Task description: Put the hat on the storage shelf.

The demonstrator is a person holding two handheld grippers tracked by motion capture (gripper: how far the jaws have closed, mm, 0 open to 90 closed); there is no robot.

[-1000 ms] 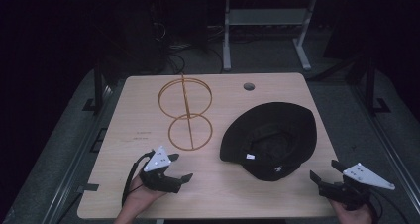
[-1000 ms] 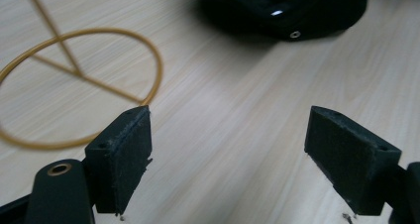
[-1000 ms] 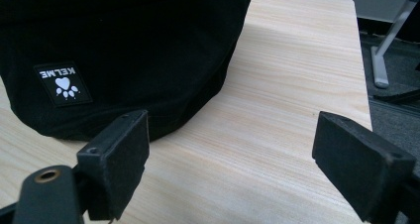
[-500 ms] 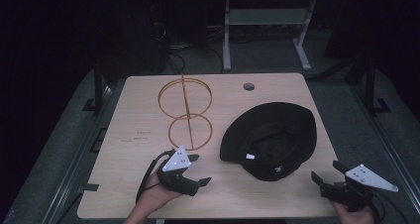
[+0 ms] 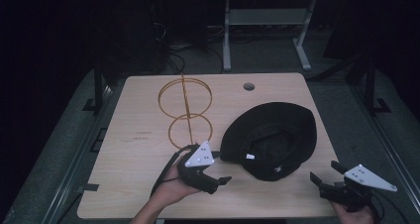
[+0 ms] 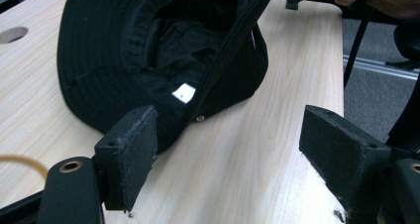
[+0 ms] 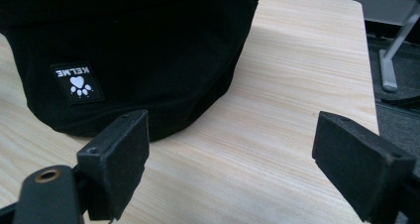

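High view: left tongs [image 5: 214,177] and right tongs [image 5: 331,181] spread, empty, beside black hat [image 5: 277,135]

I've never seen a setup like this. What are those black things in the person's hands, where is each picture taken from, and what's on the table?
A person holds a hand-held gripper in each hand: two black jaws that can pinch things. The high view looks down on the wooden table, with the left gripper and the right gripper near its front edge. The other two pictures come from a camera on each gripper, looking along its jaws. On the table lie a black hat, upside down, and a gold wire stand made of rings. Both grippers are open and hold nothing; the left one's jaws have just been closing slightly.
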